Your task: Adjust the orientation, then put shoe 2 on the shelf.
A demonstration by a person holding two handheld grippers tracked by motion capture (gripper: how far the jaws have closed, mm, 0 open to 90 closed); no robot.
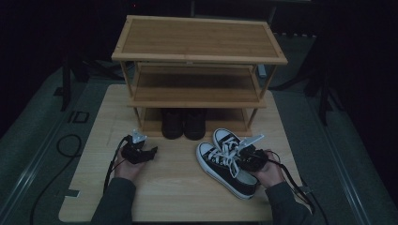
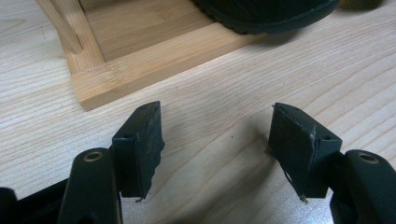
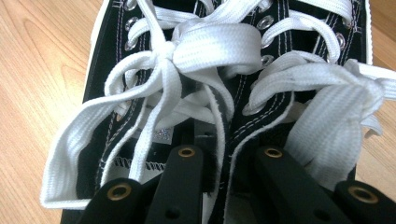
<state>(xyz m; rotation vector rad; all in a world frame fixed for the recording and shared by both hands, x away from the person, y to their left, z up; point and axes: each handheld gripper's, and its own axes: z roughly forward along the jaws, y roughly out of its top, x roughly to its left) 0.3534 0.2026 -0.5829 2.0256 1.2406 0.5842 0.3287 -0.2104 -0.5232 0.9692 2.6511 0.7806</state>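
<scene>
- From the high view, a pair of black sneakers [image 1: 225, 161] with white laces lies on the near right of the table [image 1: 173, 197], toes pointing to the far left, just in front of the wooden shoe rack [image 1: 197, 65]. A pair of dark boots [image 1: 184, 123] already sits on the rack's bottom shelf, so I'd guess the sneakers are headed for a shelf too. The right gripper [image 1: 246, 157] sits over their openings; the left gripper [image 1: 143, 153] rests on bare table on the near left, apparently waiting.
- In the left gripper view, its jaws stand wide apart with nothing between them, low over the wood near the rack's corner post [image 2: 70, 28].
- In the right gripper view, the jaws are pinched together on the two inner collars of the sneakers [image 3: 229, 126], likely so one hand can lift both.
</scene>
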